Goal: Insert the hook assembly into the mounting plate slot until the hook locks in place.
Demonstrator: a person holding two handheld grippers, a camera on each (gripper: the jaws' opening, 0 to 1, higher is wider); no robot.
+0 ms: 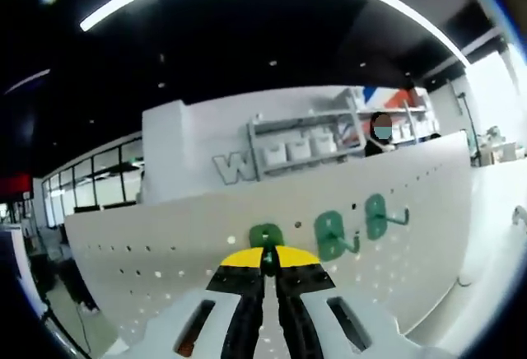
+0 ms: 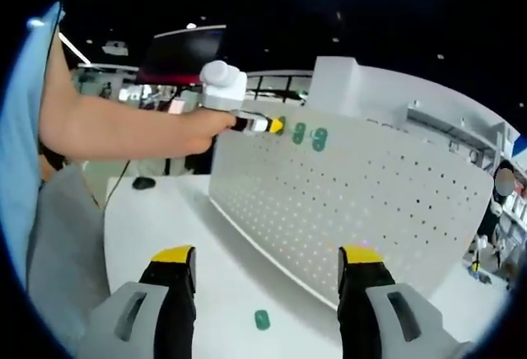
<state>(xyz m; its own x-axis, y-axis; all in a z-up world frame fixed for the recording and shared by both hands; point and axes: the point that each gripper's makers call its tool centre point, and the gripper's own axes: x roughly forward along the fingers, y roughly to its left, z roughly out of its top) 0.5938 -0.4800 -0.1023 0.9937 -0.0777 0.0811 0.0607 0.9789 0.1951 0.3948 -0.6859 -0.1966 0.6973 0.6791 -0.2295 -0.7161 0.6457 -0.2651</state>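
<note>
A white perforated mounting plate [image 1: 165,244] stands upright on the table. My left gripper [image 1: 268,258] is shut on a green hook [image 1: 265,236] and holds it against the plate's face. Two more green hooks [image 1: 333,234] [image 1: 379,215] hang on the plate to its right. In the right gripper view the left gripper [image 2: 276,125], held by a person's hand, is at the upper left of the plate [image 2: 370,202], beside the two hung hooks [image 2: 299,133] [image 2: 319,138]. My right gripper [image 2: 265,264] is open above the table, with a loose green hook [image 2: 262,319] lying below it.
The white table [image 2: 156,219] runs along the front of the plate. A person's arm [image 2: 115,128] reaches across at the left. A dark object with a cable [image 2: 143,183] lies at the table's far end. Shelves with white bins [image 1: 305,145] stand behind the plate.
</note>
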